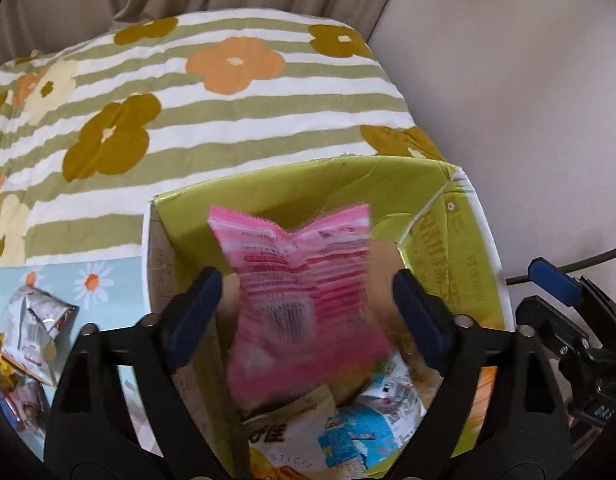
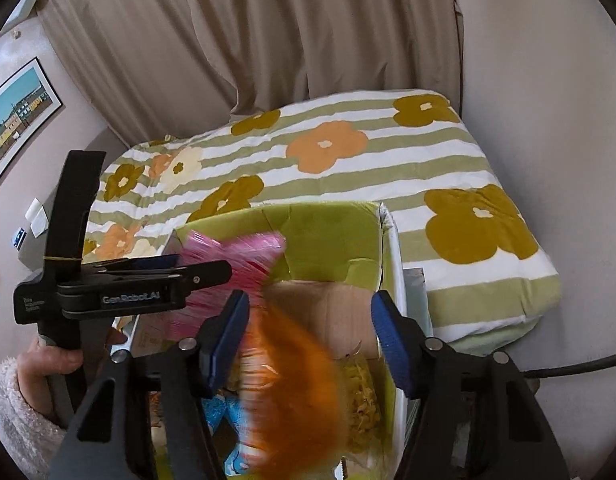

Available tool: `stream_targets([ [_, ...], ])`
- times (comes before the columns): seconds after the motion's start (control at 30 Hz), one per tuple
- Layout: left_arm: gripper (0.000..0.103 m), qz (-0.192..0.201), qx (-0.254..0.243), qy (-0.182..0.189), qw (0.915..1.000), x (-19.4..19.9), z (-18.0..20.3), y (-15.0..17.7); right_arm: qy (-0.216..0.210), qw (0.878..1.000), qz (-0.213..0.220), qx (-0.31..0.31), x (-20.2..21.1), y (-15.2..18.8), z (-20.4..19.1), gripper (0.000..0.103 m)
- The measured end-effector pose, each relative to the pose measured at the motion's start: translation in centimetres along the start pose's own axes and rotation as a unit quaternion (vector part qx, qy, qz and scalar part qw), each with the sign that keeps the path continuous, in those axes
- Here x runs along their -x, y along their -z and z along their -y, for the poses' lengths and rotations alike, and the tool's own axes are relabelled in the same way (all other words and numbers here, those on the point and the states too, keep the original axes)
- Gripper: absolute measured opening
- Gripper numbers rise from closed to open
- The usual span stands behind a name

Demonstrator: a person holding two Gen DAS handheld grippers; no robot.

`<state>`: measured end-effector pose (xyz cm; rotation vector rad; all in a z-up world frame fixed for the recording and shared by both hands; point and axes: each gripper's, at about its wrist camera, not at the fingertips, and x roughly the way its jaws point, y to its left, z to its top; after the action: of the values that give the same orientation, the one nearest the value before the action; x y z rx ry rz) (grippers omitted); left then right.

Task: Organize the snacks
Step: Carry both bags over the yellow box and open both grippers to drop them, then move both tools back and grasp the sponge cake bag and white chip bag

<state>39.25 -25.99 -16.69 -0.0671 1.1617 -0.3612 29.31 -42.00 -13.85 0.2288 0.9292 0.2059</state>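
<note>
A green cardboard box (image 1: 480,240) stands in front of me with several snack packets inside. In the left wrist view a pink snack packet (image 1: 304,292) is blurred between the spread blue fingers of my left gripper (image 1: 308,304), over the box; neither finger touches it. In the right wrist view an orange packet (image 2: 300,384), also blurred, is between the open fingers of my right gripper (image 2: 308,340) above the box (image 2: 328,236). The pink packet (image 2: 228,272) and the left gripper's body (image 2: 124,296) show there at left.
A floral striped quilt (image 1: 228,112) lies behind the box. More packets (image 1: 32,328) lie on a light-blue daisy cloth at left. A black cable (image 2: 580,364) runs at right. Beige curtains (image 2: 268,40) hang behind.
</note>
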Motion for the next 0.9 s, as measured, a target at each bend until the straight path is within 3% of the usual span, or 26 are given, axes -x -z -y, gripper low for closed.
stream_targets([
  [0.53,0.091,0.032,0.014,-0.001,0.9994,3.8,-2.1,1.4,-0.003,1.0,0.0,-0.003,0.9,0.7,-0.8,0.056],
  [0.9,0.091,0.082,0.025,-0.011,0.9963,10.9,-2.4,5.0,-0.013,0.999,0.027,0.026,4.4,0.8,-3.8,0.056],
])
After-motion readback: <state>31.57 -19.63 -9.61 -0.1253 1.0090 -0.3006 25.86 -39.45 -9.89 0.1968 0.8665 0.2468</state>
